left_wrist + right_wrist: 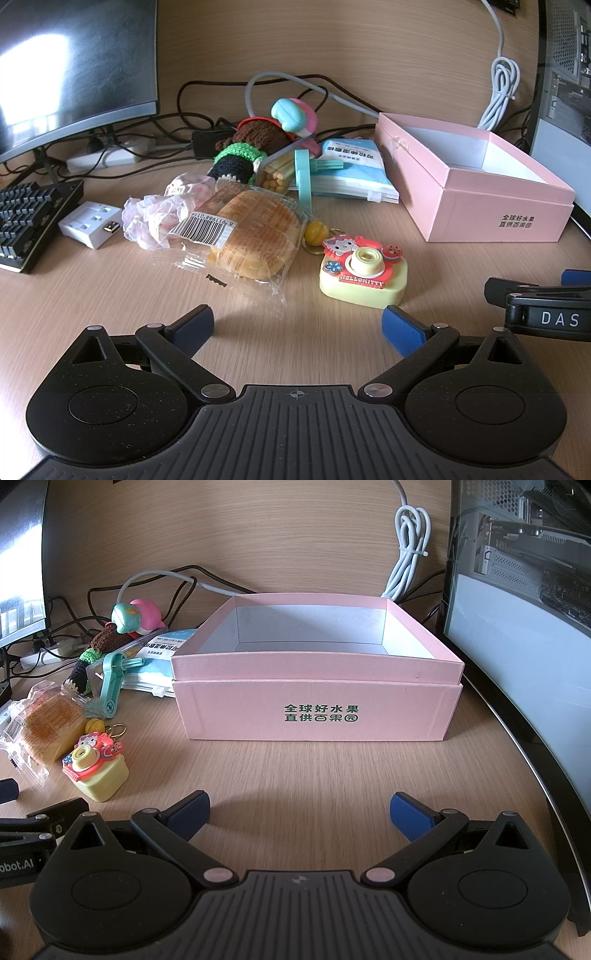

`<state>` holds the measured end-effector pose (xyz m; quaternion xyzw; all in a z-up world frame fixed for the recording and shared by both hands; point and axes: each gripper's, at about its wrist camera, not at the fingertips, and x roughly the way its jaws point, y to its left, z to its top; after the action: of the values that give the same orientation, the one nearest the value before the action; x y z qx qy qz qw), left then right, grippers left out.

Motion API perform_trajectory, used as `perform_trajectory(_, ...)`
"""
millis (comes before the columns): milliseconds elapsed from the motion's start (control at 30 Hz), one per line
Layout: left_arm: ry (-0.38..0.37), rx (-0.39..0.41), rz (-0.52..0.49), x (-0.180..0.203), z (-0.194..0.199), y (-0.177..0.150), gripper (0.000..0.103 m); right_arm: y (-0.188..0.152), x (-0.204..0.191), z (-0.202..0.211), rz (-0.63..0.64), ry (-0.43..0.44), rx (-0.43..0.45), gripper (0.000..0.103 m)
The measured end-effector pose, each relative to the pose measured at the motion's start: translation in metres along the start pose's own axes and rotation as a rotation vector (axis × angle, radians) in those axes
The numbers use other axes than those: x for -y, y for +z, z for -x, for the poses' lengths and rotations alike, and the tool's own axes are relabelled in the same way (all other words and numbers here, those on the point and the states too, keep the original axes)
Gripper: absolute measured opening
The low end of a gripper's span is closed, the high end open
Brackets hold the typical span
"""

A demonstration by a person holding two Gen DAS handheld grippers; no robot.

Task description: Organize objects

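The left gripper (298, 326) is hovering with jaws spread wide and empty, facing the wrapped bread (245, 234) and the yellow toy camera (364, 275) just ahead to its right, lens tilting upward. The right gripper (299, 812), likewise agape, is facing the pink box's (317, 712) broadside, its interior showing empty only here.

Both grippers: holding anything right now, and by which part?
Nothing is held. The left gripper and right gripper both have jaws spread open over bare desk.
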<state>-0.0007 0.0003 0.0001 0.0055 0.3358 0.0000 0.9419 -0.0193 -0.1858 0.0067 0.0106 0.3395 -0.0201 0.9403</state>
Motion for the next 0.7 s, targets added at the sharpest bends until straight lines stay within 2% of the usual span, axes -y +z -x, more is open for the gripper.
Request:
perform_trajectory(533,0.004,0.000,-0.001,-0.0046,-0.0025,0.0013,0.101,-0.0008,-0.0009,0.0017,-0.013,-0.011,0.001,0.103)
perform_trajectory(700,0.003,-0.010,0.007,-0.0014,0.0019,-0.0006,0.100,-0.0018,0.0021,0.0082,0.007,0.022,-0.018,0.103)
